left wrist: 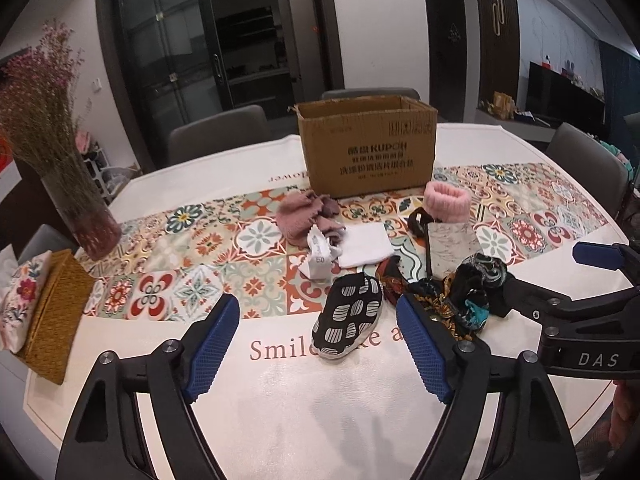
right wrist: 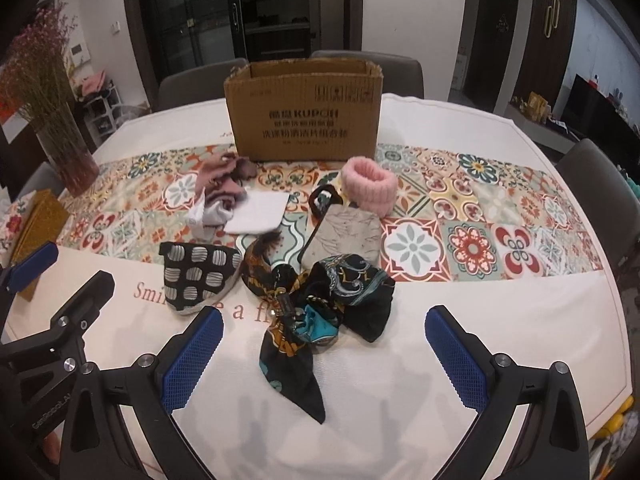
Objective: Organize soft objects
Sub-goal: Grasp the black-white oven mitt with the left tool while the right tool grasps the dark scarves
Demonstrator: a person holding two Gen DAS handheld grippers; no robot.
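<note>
An open cardboard box (left wrist: 366,146) (right wrist: 303,110) stands at the table's far middle. In front of it lie a pink knit cloth (left wrist: 304,216) (right wrist: 222,180), a white folded cloth (left wrist: 364,246) (right wrist: 260,213), a pink fuzzy band (left wrist: 446,202) (right wrist: 370,185), a grey marbled pouch (left wrist: 454,248) (right wrist: 346,236), a black-and-white patterned shoe (left wrist: 348,318) (right wrist: 198,274) and a dark patterned scarf (left wrist: 460,298) (right wrist: 316,312). My left gripper (left wrist: 320,348) is open just before the shoe. My right gripper (right wrist: 324,356) is open over the scarf's near end.
A vase of dried flowers (left wrist: 60,152) (right wrist: 56,112) and a woven tissue box (left wrist: 52,316) stand at the left. Grey chairs (left wrist: 220,136) ring the table. A black strap (left wrist: 418,220) lies by the pouch.
</note>
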